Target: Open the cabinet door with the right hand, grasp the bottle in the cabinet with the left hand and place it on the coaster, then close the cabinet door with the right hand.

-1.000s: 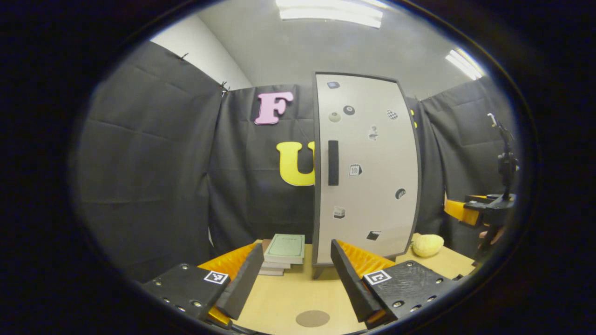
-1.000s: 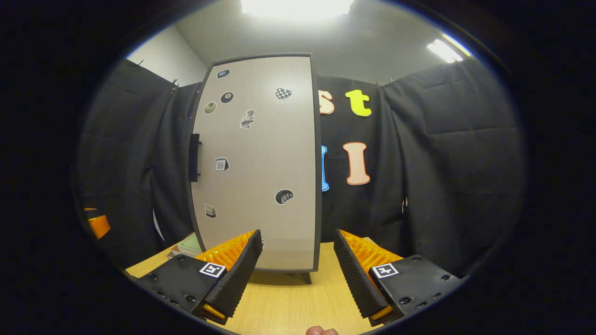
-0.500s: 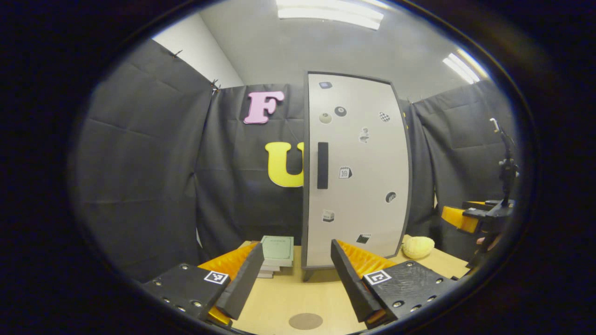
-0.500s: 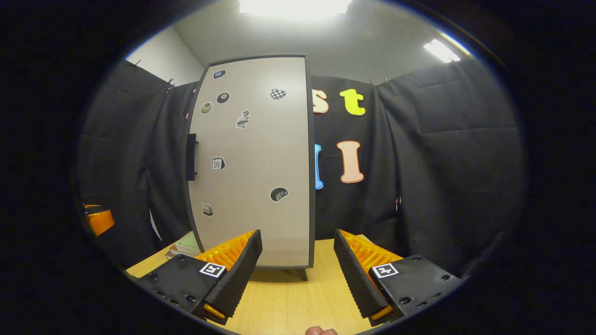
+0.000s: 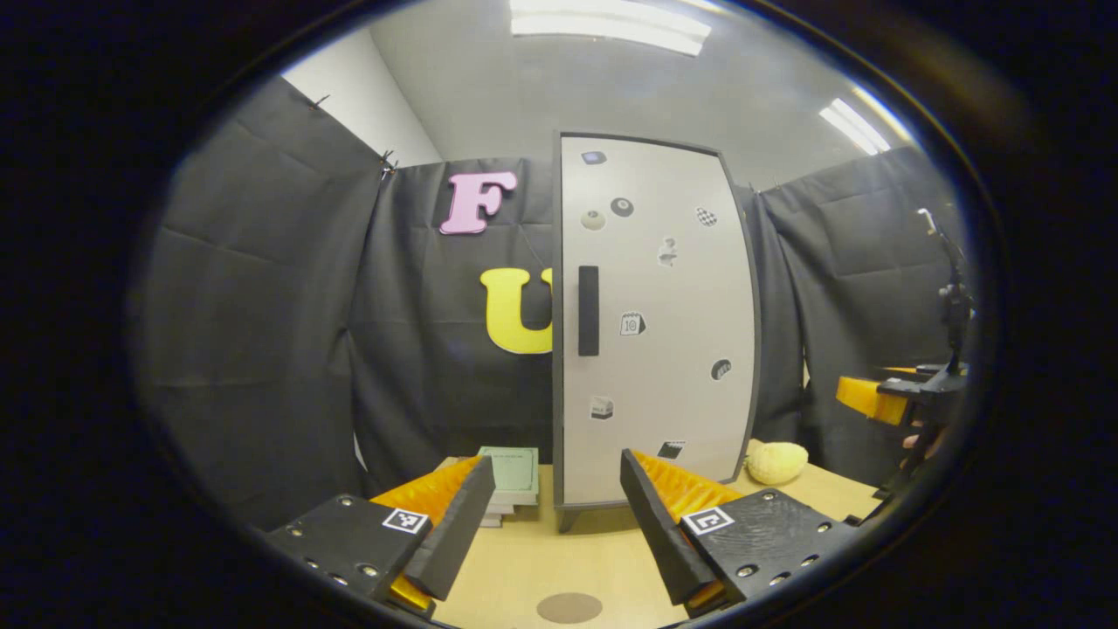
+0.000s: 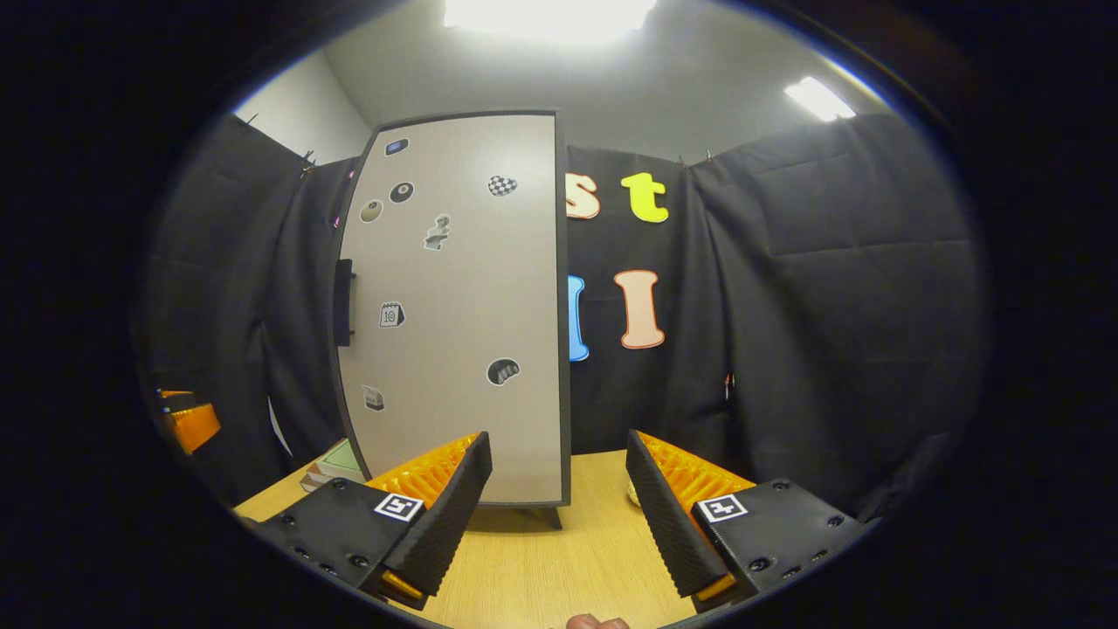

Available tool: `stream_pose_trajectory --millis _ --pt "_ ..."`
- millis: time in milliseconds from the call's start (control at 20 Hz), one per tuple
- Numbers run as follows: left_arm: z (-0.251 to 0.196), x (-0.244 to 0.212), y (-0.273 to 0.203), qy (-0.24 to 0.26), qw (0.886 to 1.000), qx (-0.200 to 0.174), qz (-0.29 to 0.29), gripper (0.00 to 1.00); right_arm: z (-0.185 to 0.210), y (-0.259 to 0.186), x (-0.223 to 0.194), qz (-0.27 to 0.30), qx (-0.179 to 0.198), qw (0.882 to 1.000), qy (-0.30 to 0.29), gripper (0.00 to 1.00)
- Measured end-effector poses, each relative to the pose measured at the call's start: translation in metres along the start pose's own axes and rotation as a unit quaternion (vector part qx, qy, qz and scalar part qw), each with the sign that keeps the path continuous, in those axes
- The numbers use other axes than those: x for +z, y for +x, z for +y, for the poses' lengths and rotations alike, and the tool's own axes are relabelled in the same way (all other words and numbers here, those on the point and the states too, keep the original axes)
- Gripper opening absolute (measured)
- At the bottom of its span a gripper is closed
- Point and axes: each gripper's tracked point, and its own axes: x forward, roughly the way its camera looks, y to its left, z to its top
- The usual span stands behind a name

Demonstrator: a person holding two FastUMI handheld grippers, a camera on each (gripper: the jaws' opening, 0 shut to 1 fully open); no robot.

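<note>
Right gripper (image 6: 559,489) wide and empty, well short of cabinet door (image 6: 454,306) ahead-left; handle (image 6: 343,301) at door's far left edge, untouched. Left gripper (image 5: 550,507) likewise wide, empty, facing door, coaster (image 5: 569,607) just below on worktop (image 5: 541,559). Door shut: nothing done yet, every step left. Bottle presumably behind door, unseen. Yellowish lump (image 5: 776,461) ahead-right hard to identify.

A makeshift recording booth inside what looks like an office or lab room: black cloth (image 5: 262,288) hangs pinned around a wooden table (image 6: 533,568) across the frame's middle, plain white wall (image 5: 358,105) and ceiling strip lights (image 5: 607,19) show along the top, and a small sticker-dotted cabinet (image 5: 655,323) stands centre
</note>
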Motion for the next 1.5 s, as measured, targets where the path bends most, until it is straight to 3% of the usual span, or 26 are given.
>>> stream_pose_trajectory --millis 400,600,800,1100,1500 --pt "0.023 -0.038 -0.022 -0.026 0.998 0.039 0.037 0.87 0.029 0.034 0.050 -0.024 0.032 0.999 -0.007 0.98" --pt "0.041 -0.046 -0.032 -0.045 0.996 0.068 0.046 0.90 0.071 0.056 0.081 -0.029 0.083 0.996 0.003 0.98" --pt "0.051 -0.040 -0.040 -0.053 0.994 0.086 0.036 0.87 0.111 0.080 0.110 -0.026 0.122 0.992 0.003 0.97" --pt "0.071 -0.060 -0.056 -0.080 0.988 0.121 0.056 0.87 0.170 0.107 0.154 -0.053 0.160 0.986 -0.017 0.98" --pt "0.122 -0.079 -0.090 -0.096 0.974 0.194 0.067 0.87 0.247 0.126 0.160 -0.049 0.189 0.981 -0.026 0.98"
